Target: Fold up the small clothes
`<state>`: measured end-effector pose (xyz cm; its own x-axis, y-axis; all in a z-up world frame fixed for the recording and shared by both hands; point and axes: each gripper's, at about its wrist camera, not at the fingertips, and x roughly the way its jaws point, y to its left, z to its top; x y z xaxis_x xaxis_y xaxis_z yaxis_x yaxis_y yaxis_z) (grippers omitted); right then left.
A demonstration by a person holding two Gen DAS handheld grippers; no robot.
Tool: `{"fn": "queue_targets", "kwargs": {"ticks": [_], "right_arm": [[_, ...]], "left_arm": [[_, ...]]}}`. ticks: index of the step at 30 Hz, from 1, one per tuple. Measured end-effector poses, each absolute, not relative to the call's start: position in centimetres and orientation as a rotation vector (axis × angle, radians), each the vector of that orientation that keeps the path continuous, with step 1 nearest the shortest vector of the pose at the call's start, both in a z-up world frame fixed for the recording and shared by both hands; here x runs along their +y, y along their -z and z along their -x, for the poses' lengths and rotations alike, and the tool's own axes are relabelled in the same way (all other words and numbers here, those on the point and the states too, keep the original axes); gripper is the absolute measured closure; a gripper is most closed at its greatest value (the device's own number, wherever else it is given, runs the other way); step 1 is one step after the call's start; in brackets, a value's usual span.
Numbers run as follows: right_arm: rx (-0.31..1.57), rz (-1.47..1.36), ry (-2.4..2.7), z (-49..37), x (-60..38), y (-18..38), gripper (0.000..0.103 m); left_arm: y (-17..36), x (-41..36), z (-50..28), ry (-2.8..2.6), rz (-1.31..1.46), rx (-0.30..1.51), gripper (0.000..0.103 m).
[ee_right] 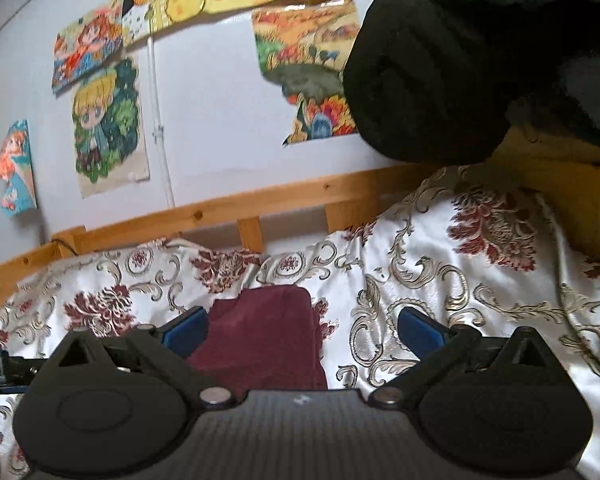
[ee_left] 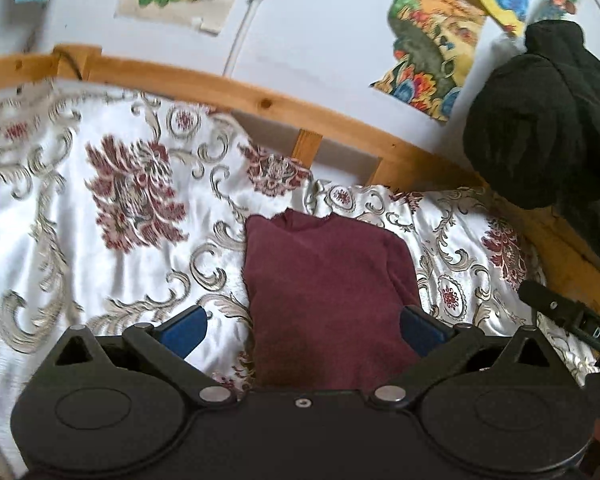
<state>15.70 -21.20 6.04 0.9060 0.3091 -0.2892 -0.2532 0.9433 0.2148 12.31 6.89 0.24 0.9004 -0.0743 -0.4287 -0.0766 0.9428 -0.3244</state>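
Maroon garment (ee_left: 324, 284), lower centre, judged soft, light, floppy; best pinched at corners. Left gripper (ee_left: 304, 326) and right gripper (ee_right: 302, 328) are being held wide, nothing gripped.

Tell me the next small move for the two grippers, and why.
Probably draw both back from the maroon garment. It lies folded in a compact rectangle on the patterned bedspread, and the left gripper and the right gripper both stand open with nothing between their pads, so this fold looks finished.
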Motion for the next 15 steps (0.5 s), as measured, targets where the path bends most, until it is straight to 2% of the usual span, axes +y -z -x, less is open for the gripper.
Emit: {"fn": "queue_targets", "kwargs": {"ticks": [8, 15], "right_arm": [[0.285, -0.177, -0.29, -11.1, -22.2, -7.6, 0.0], [0.326, -0.142, -0.315, -6.9, -22.5, -7.9, 0.0]], "left_arm": [[-2.0, 6.5, -8.1, 0.009, 0.261, 0.414, 0.001], [-2.7, 5.4, -4.5, 0.042, 0.19, 0.411, 0.001]]}}
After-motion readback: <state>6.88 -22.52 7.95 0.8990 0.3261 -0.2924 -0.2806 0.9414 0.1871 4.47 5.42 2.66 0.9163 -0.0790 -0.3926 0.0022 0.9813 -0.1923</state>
